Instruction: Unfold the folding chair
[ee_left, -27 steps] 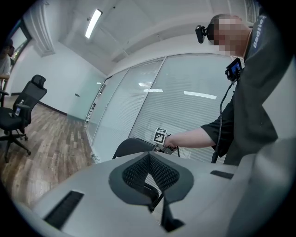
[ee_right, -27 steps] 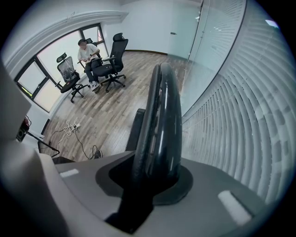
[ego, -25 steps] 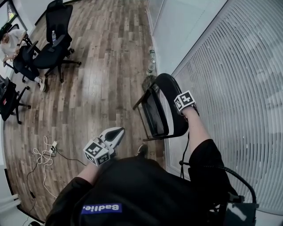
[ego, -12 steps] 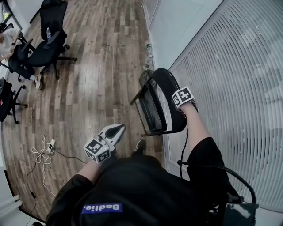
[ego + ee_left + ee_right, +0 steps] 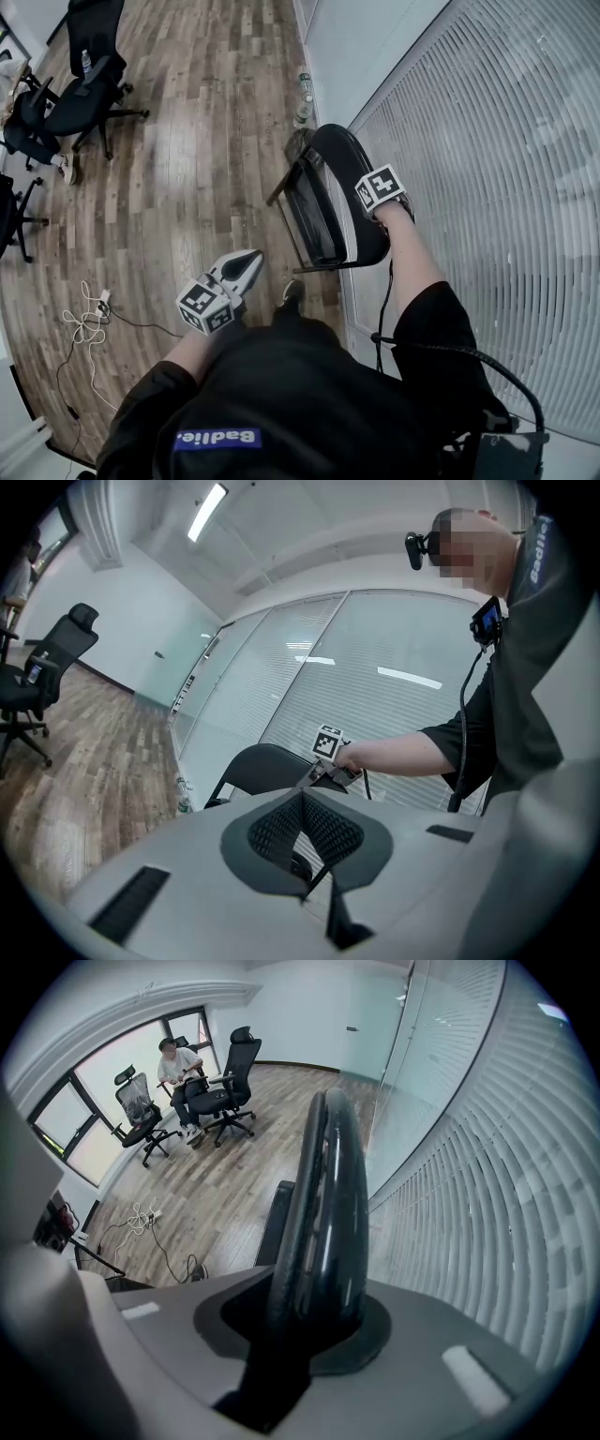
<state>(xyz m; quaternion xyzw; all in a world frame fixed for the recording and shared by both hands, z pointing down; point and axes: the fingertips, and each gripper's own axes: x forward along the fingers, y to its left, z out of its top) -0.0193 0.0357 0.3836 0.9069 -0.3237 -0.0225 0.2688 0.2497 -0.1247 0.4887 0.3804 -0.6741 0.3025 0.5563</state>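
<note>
A black folding chair (image 5: 323, 211) stands folded beside the glass wall. My right gripper (image 5: 375, 214) points down onto the top of its backrest (image 5: 328, 1204), and the jaws are shut on that rim, as the right gripper view (image 5: 314, 1321) shows. My left gripper (image 5: 251, 258) hangs over the wood floor to the left of the chair, shut with nothing between its pads (image 5: 305, 803). From the left gripper view, the chair (image 5: 258, 766) and the right gripper (image 5: 323, 772) lie straight ahead.
A glass wall with blinds (image 5: 487, 187) runs along the right, close behind the chair. Bottles (image 5: 302, 98) stand at the wall's foot. Office chairs (image 5: 80, 89) are at the far left, and a person sits there (image 5: 178, 1068). A cable with a power strip (image 5: 89, 319) lies on the floor.
My left gripper has drifted a little lower and closer to the chair, still shut. The right gripper keeps its hold on the backrest and has not moved.
</note>
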